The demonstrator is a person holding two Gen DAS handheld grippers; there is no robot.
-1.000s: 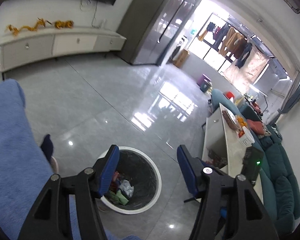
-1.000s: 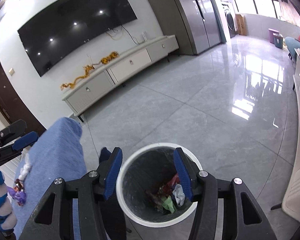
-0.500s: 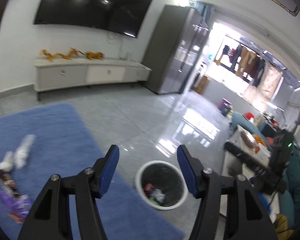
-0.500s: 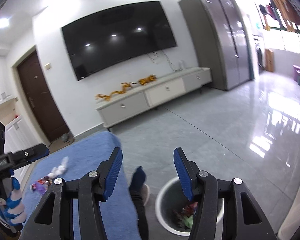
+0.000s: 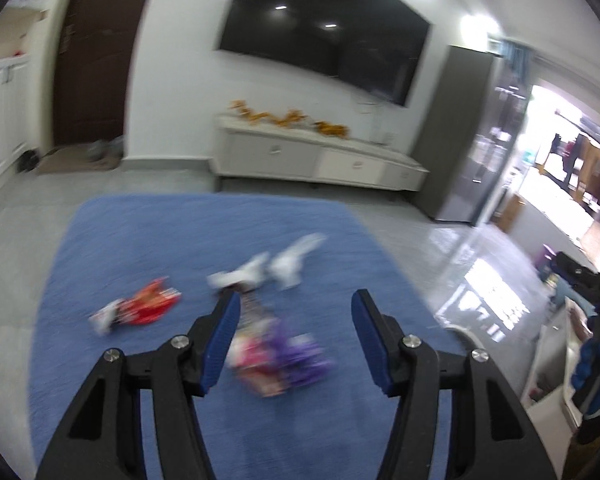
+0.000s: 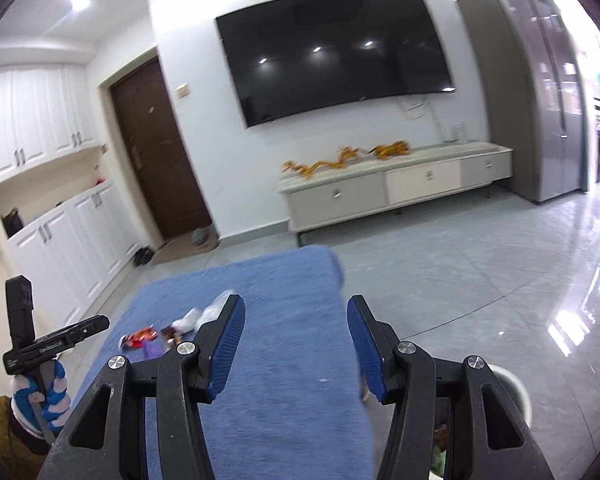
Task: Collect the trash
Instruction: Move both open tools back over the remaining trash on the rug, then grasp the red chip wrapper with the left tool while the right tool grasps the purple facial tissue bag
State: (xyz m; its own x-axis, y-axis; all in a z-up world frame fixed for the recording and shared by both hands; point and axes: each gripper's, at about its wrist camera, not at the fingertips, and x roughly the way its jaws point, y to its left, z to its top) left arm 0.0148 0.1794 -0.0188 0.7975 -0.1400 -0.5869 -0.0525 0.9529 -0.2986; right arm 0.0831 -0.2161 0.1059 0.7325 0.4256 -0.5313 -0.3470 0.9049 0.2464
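The trash lies scattered on a blue rug (image 5: 100, 248) on the tiled floor, and all of it looks light, thin and crushable, so it should pinch easily but may slip or flutter if only an edge is caught. The white crumpled tissues (image 5: 284, 266) are soft and should be nipped at their bunched middle. The red-orange wrapper (image 5: 144, 304), lying flat to the left and apart from the rest, is likely slick film, best taken where it is wrinkled up off the pile. The pink and purple wrappers (image 5: 284, 360) sit nearest, blurred, just ahead of the left gripper (image 5: 296, 332), whose fingers have just closed a little yet stand apart with nothing held. The right gripper (image 6: 296, 336) is likewise empty, its fingers parted, over the rug's near end. The white rim of the bin (image 6: 516, 392) shows at lower right in the right wrist view, off the rug.
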